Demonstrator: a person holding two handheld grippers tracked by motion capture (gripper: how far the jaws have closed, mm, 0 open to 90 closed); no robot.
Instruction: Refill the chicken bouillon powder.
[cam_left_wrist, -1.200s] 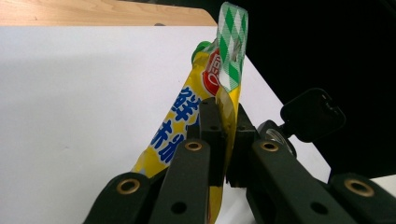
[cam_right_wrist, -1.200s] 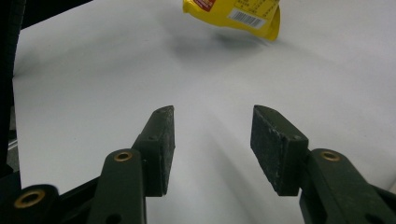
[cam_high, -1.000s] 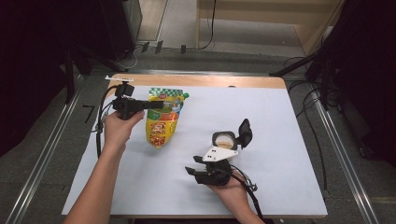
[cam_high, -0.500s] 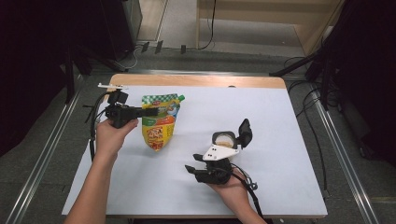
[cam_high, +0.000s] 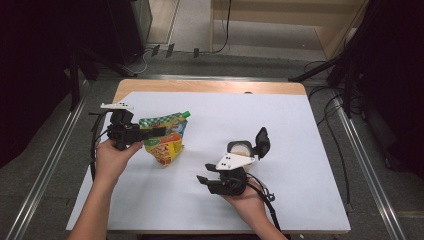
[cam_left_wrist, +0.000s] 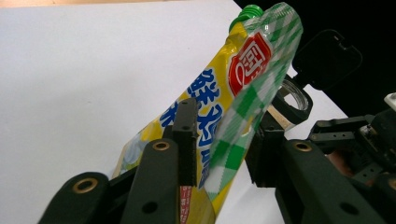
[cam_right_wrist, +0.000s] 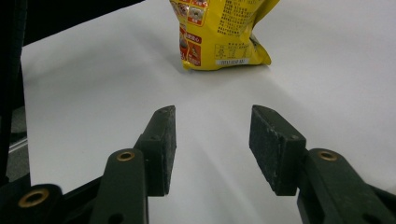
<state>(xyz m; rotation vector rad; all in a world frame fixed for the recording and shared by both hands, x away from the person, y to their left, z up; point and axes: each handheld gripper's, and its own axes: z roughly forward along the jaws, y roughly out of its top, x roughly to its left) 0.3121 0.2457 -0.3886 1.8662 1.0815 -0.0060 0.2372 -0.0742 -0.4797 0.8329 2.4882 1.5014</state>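
Slipping risk: pouch (cam_left_wrist: 224, 107) left-centre of the high view, between just-opened left gripper (cam_left_wrist: 219, 144) jaws, may topple | right gripper (cam_right_wrist: 212, 140) open, empty

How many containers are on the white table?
2. A yellow spouted pouch stands at the left, between the left gripper jaws. A small open-lidded jar sits right of centre, near the right gripper.

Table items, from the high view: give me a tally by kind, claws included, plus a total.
Yellow-and-green spouted pouch: 1
Jar with open black flip lid: 1
Handheld claws: 2, left claw with the pouch between its jaws, right claw with nothing between its jaws
Total: 4
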